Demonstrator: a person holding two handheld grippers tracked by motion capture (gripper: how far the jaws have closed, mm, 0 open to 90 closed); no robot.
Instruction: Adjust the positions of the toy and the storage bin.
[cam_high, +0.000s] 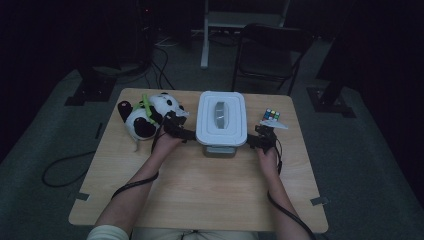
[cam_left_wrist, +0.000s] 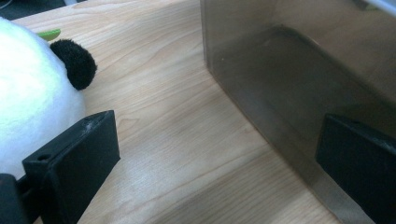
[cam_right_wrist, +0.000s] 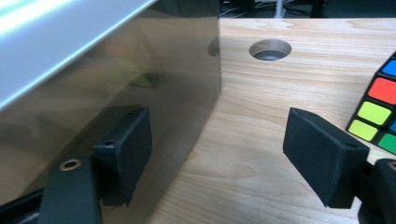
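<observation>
Two forearms came in from the bottom of the high view, w/ one gripper in each hand. Left gripper (cam_high: 186, 134) sat just beside the box (cam_high: 221, 122) on its left side. Right gripper (cam_high: 253, 141) sat just beside the box on its right side.

Count: 1 box w/ a white lid (cam_high: 222, 116), 1 panda toy (cam_high: 147, 116), 1 colour cube (cam_high: 271, 115), 1 table (cam_high: 200, 190), 1 chair (cam_high: 270, 50) on the floor behind the table.

Box stood near the middle of the table, a bit toward the far edge. Its walls were see-through & grey.

Left gripper view: jaws stood wide apart, nothing held. One jaw was close up to the box wall (cam_left_wrist: 299, 93); can't tell if it touched. Other jaw was right by the panda's white fur (cam_left_wrist: 32, 88). Bare wood lay between the jaws.

Right gripper view: jaws stood wide apart too, nothing held. One jaw was right up against the box wall (cam_right_wrist: 116, 93); can't tell if it touched. Other jaw was out over bare wood, near the cube (cam_right_wrist: 380, 105) but not touching it. Round hole (cam_right_wrist: 270, 49) showed in the table top past the box corner.

Edges & room: panda lay near the far left corner, close to the left gripper, so it was tight there. Cube lay near the far right edge, close to the right gripper. Whole near half of the table was bare wood, lots of room there. Box did not reach any table edge.
</observation>
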